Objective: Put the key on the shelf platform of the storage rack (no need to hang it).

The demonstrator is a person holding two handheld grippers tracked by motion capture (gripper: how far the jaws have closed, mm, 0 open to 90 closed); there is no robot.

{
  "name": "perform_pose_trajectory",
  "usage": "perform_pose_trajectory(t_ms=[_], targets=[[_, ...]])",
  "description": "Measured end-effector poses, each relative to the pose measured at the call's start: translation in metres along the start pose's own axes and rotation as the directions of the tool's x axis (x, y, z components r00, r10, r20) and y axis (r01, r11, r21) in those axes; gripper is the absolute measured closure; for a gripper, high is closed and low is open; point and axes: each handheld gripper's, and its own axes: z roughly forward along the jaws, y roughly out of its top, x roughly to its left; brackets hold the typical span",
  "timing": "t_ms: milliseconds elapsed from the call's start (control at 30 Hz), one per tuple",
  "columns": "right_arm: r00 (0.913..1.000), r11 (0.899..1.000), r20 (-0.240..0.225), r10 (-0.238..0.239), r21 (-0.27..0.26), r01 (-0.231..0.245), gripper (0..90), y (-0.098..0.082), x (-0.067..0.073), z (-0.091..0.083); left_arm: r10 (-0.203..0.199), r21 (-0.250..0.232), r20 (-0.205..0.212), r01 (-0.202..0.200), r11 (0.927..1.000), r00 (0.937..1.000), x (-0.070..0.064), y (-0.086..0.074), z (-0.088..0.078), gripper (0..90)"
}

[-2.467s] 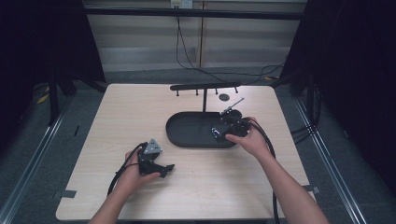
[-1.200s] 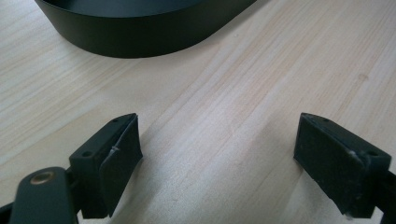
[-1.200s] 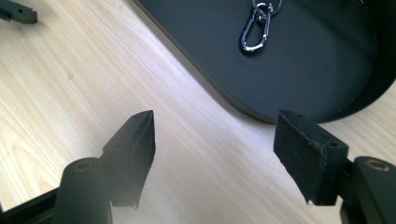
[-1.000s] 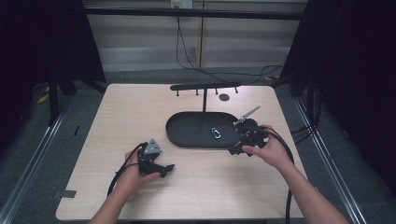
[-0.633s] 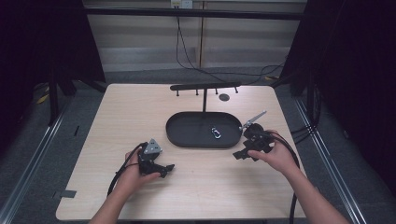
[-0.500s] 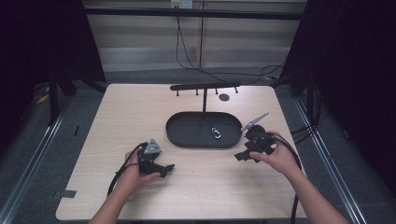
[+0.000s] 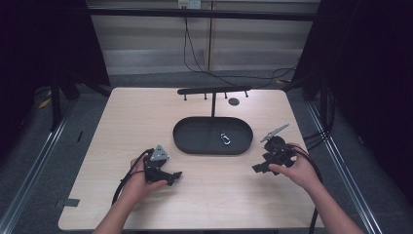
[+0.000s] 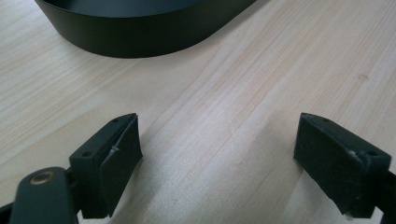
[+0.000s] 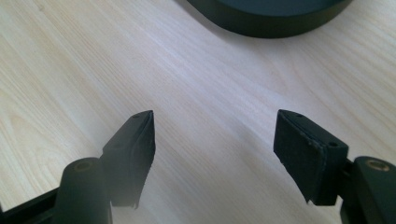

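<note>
A small silver metal carabiner [image 7: 225,139] lies inside the black oval tray [image 7: 187,141] mid-desk [image 7: 122,122]. The right gripper [image 7: 260,167] rests beside the tray's right end, jaws apart and empty. The left gripper [image 7: 174,176], also agape, sits near the tray's lower left.

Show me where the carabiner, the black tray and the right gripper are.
carabiner [image 7: 225,139], high view, its metal loop.
black tray [image 7: 187,138], high view, bare floor at its left end.
right gripper [image 9: 212,154], right gripper view, midway between its open jaws.
</note>
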Motion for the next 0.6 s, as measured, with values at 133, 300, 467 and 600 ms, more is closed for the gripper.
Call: perform_pose_trajectory(t_ms=[133, 300, 467, 600], targets=[[0.9999, 1.000, 0.002, 0.011, -0.001, -0.011, 29.8, -0.006, -0.002, 0.000, 0.000, 0.000, 0.000, 0.000, 1.0000, 1.0000, 0.000, 0.000, 0.000, 14.4], [0.9998, 1.000, 0.013, 0.016, 0.003, -0.016, 29.7, -0.013, -0.005, 0.001, 0.000, 0.000, 0.000, 0.000, 1.0000, 1.0000, 0.000, 0.000, 0.000, 14.4], [0.9996, 1.000, 0.020, 0.019, 0.008, -0.019, 29.7, -0.021, -0.007, 0.002, 0.000, 0.000, 0.000, 0.000, 1.0000, 1.0000, 0.000, 0.000, 0.000, 14.4], [0.9996, 1.000, 0.020, 0.022, 0.006, -0.022, 29.7, -0.027, -0.009, 0.002, 0.000, 0.000, 0.000, 0.000, 1.0000, 1.0000, 0.000, 0.000, 0.000, 14.3]])
